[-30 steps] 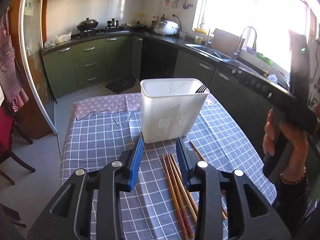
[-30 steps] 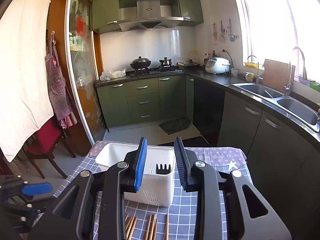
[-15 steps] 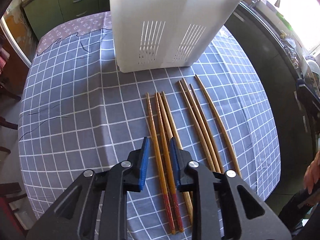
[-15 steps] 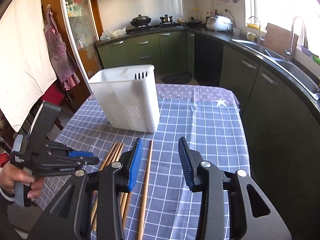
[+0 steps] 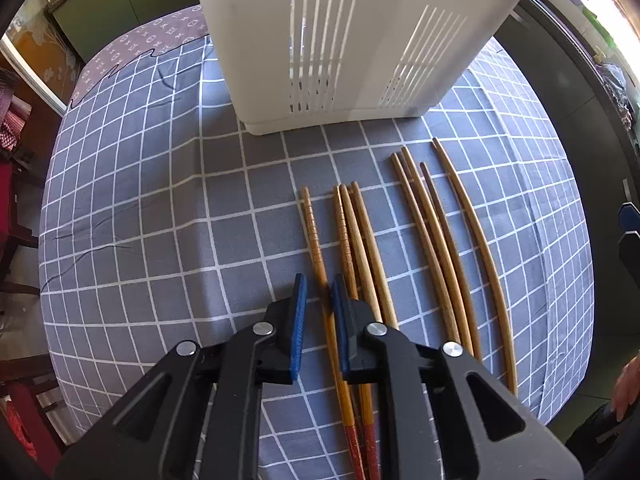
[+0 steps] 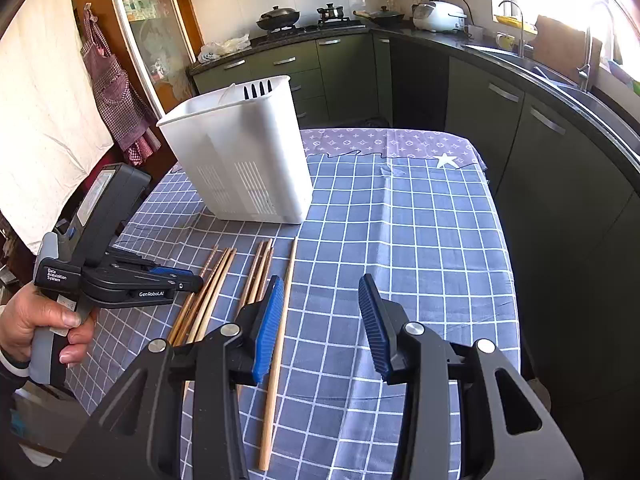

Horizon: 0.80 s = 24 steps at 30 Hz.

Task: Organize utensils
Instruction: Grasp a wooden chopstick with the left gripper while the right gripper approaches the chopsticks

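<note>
Left tool nearest, pointing steeply down at the desk, jaws have just been closing to a narrow gap straddling the leftmost chopstick. Stick sits between the blue pads; can't tell if the pads actually press it yet, looks almost pinched, not lifted. The stick's long axis runs straight away from the tool toward the white utensil bin, so the jaws close across its width, good for a grab. Red-tipped handle end lies under the tool, thin end toward the bin.

Just right of it, a cluster of three chopsticks, touching or nearly touching each other, right pad close beside the nearest one. Risk, as a judgement: pad snags the neighbour.

Further right, second cluster, then a lone chopstick at the outer right.

Right tool hovers above the desk, jaws apart and just been opening wider, nothing between the pads. The lone chopstick lies just by its left pad, long axis also pointing at the bin. Right hand is nearer that one; left hand is nearer the left group.

Bin stands upright beyond the stick tips, near but not touching them, dark fork tines showing at its rim. All chopsticks lie on the desk, none binned yet.
</note>
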### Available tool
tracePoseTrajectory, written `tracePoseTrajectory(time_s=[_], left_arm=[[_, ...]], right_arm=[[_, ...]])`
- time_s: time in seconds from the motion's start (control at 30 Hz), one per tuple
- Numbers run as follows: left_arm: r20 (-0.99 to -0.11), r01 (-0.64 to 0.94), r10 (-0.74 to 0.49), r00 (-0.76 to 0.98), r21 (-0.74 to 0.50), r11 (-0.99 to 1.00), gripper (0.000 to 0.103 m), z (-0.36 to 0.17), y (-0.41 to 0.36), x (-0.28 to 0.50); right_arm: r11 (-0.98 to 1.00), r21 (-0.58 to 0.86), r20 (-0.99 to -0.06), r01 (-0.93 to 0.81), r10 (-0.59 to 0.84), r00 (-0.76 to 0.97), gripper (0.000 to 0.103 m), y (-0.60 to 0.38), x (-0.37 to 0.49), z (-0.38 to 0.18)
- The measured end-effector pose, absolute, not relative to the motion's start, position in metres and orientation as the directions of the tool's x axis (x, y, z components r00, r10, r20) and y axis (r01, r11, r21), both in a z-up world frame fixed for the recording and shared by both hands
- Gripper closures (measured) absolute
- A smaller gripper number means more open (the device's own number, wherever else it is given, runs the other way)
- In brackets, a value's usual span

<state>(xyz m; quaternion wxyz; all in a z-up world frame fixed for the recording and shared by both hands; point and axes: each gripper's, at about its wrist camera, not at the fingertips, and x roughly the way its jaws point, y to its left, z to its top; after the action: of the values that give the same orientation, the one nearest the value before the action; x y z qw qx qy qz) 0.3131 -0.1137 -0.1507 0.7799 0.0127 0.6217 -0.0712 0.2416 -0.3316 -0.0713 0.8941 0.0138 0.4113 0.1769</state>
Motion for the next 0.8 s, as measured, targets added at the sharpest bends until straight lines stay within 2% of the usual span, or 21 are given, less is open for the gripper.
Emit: tracePoseTrajectory(time_s=[0.07,0.53,0.8], left_arm=[[-0.973,0.132,-0.083,0.217,-0.055,0.99,0.092,-0.153,-0.115,0.314],[-0.987,0.162,-0.038,0.158,-0.012,0.987,0.097,-0.153,-0.122,0.303],[-0.975,0.146,-0.085,0.207,-0.055,0.988,0.097,-0.132,-0.103,0.298]], right_arm=[[0.936,0.17,-0.734,-0.308,0.329,0.594,0.06,-0.33,0.243,-0.073],[0.934,0.147,-0.778,-0.326,0.312,0.545,0.058,-0.317,0.248,-0.079],[0.92,0.141,-0.854,-0.365,0.299,0.425,0.058,-0.299,0.268,-0.098]])
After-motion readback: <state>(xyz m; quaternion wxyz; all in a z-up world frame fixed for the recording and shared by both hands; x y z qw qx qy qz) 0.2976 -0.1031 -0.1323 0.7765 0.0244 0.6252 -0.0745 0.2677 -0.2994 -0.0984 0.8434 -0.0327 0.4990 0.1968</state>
